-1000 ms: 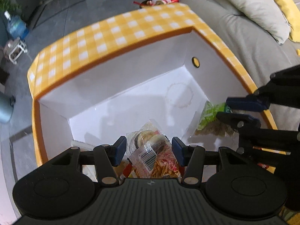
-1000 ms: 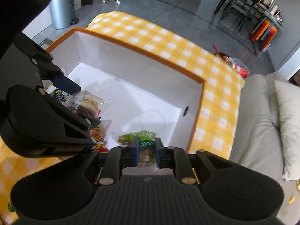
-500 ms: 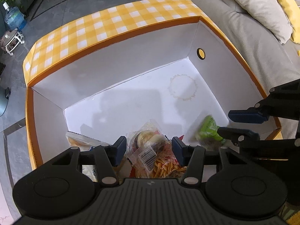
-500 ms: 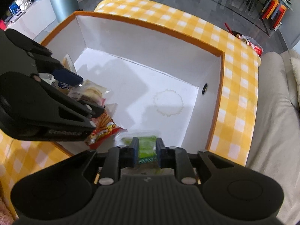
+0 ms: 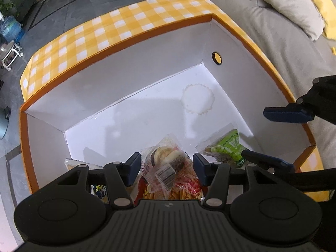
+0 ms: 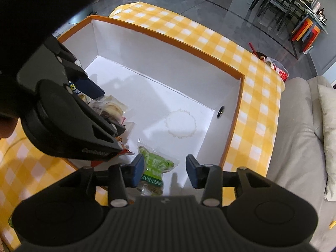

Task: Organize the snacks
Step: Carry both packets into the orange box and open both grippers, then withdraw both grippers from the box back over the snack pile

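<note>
Released, green snack bag (image 6: 156, 169) lies below right gripper's (image 6: 166, 173) parted fingers.

My white-lined cardboard box with yellow checked rim (image 5: 117, 31) carries, on its floor, a green raisin packet (image 6: 156, 168), a clear-wrapped sandwich biscuit pack (image 5: 168, 161) and a red-and-yellow stick-snack bag (image 5: 184, 191)
</note>
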A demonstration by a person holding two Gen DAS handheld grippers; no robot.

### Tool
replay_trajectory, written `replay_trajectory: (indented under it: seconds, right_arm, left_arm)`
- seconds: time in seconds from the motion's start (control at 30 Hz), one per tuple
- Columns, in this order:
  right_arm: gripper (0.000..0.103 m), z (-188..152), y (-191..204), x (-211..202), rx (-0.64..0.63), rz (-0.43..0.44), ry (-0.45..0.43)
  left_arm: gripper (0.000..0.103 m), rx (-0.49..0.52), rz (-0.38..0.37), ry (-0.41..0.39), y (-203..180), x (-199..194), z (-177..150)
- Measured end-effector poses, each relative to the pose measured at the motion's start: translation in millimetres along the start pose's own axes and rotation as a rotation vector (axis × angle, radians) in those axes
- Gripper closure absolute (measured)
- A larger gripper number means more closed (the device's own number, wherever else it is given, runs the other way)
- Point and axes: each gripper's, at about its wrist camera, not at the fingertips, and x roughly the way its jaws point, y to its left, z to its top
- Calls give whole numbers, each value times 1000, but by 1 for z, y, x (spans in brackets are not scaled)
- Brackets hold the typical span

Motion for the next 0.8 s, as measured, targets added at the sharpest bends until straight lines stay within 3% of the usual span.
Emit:
replay_trajectory:
  seconds: [0.17,0.23,0.37,0.43,0.6,0.8]
  right_arm:
    - [55,-2,0,3,1,2,5]
    - [52,-2,0,4,0,1,6]
    - [50,-3,-1,5,5,4,8]
    - [42,-3,0,4,6,4,5]
    - [36,-6,3,-2,-2,3,-14]
    - [36,-12,10,-13,-27,-29,-41]
  left_arm:
    - [31,13,26,12,-3,3,-1]
    - [21,18,26,13,-3,3,-3]
    - [20,13,20,13,0,0,-7]
    - [18,13,27,5,2,-2,-10]
    - [17,35,45,-39,1,-14,-19]
    - [17,52,80,-101,-1,-35,-31]
